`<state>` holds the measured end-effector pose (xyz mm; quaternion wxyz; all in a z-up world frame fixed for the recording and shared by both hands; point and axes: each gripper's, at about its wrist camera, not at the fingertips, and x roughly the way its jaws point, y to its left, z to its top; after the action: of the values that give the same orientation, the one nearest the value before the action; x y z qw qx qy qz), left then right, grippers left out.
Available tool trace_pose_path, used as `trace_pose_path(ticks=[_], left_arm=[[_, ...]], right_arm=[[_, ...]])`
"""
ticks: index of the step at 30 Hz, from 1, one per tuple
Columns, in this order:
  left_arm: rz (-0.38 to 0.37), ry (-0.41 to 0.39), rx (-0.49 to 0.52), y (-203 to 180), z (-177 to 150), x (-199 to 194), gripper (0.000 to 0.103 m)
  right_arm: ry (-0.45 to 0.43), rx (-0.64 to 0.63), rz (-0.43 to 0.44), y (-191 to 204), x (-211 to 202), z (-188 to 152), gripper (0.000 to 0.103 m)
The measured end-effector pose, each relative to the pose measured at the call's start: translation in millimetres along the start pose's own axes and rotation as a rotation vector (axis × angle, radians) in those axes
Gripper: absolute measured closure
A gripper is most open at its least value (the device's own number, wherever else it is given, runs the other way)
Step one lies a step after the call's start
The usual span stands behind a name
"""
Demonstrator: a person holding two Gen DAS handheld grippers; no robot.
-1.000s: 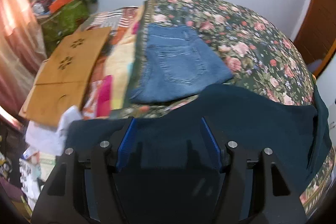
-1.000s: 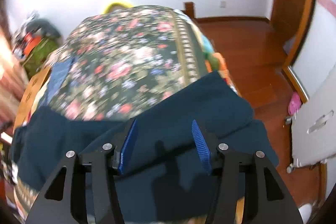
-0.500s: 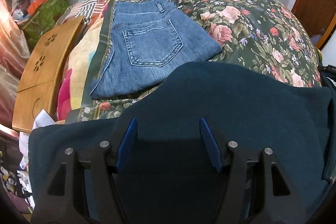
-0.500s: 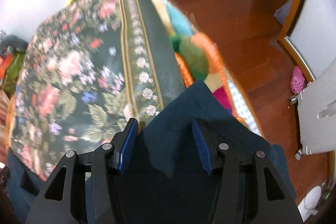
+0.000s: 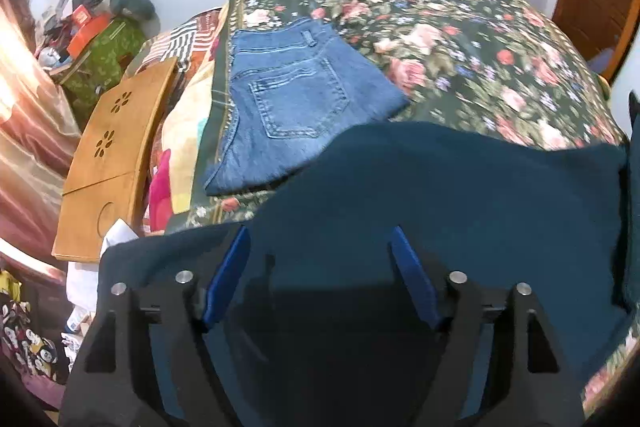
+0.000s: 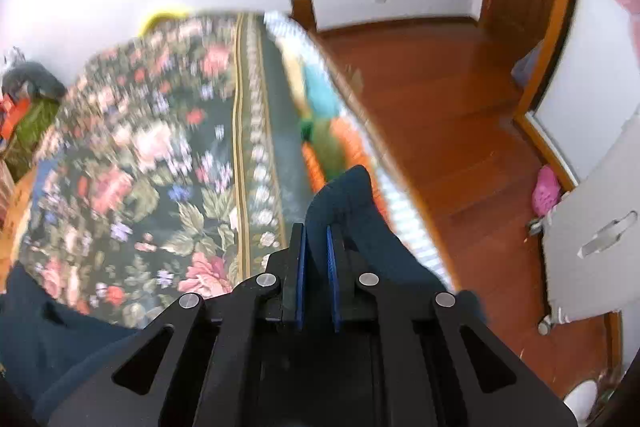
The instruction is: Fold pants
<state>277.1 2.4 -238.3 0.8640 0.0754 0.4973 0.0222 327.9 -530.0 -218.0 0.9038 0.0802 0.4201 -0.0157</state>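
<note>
Dark teal pants lie spread across the near side of the bed. My left gripper hovers over them with its jaws opening; the cloth lies below the blue pads, and nothing is pinched. In the right wrist view a corner of the same pants sticks up at the bed's right edge. My right gripper is shut on that corner, with the cloth squeezed between its pads. A folded pair of blue jeans rests further back on the floral bedspread.
A wooden lap board leans along the bed's left side, with a pile of bags and clutter behind it. Right of the bed is wooden floor, a pink object and a white door panel.
My right gripper went from open over the pants to shut on their corner at the bed's right edge. The left jaws have spread wider and that view has shifted slightly.
</note>
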Motion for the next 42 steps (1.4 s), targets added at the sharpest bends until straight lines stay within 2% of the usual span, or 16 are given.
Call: trace_pose_path(ticks=[4,9,14,19,21,25,27,29,32,34,37,42], left_arm=[[-0.032,0.020,0.033,-20,-13,-11,0.028],[-0.075,0.041,0.086,-49,-28,-18,0.025],[-0.090,0.038,0.082,-65,-37,-20,0.024],[-0.121,0.054,0.028,-59,-39,-17,0.018],[-0.132,0.057,0.012,-57,-40,-16,0.016],[-0.157,0.061,-0.015,-51,-42,-17,0.015],[-0.127,0.038,-0.024,-45,-40,-22,0.015],[-0.087,-0.008,-0.042,-30,-36,-32,0.015],[-0.069,-0.054,-0.085,0,-29,-44,0.015],[-0.034,-0.082,-0.122,26,-25,-51,0.015],[0.011,-0.103,-0.190,71,-21,-56,0.015],[0.103,-0.102,-0.271,145,-21,-46,0.015]], right_arm=[[-0.101,-0.010,-0.018,-21,-62,4,0.094],[-0.150,-0.017,-0.038,-37,-94,-13,0.095],[-0.052,-0.005,-0.082,-60,-62,-56,0.095],[0.079,0.094,-0.082,-87,-14,-108,0.093],[0.108,0.118,-0.083,-90,-8,-121,0.092],[0.200,0.162,-0.104,-95,-5,-129,0.077],[0.210,0.151,-0.143,-93,-13,-122,0.072],[0.191,0.125,-0.166,-87,-27,-112,0.070],[0.114,0.082,-0.131,-59,-56,-91,0.064],[0.072,0.047,-0.107,-35,-68,-80,0.050],[0.003,-0.051,-0.040,24,-82,-61,0.048],[-0.052,-0.198,0.102,121,-84,-50,0.047]])
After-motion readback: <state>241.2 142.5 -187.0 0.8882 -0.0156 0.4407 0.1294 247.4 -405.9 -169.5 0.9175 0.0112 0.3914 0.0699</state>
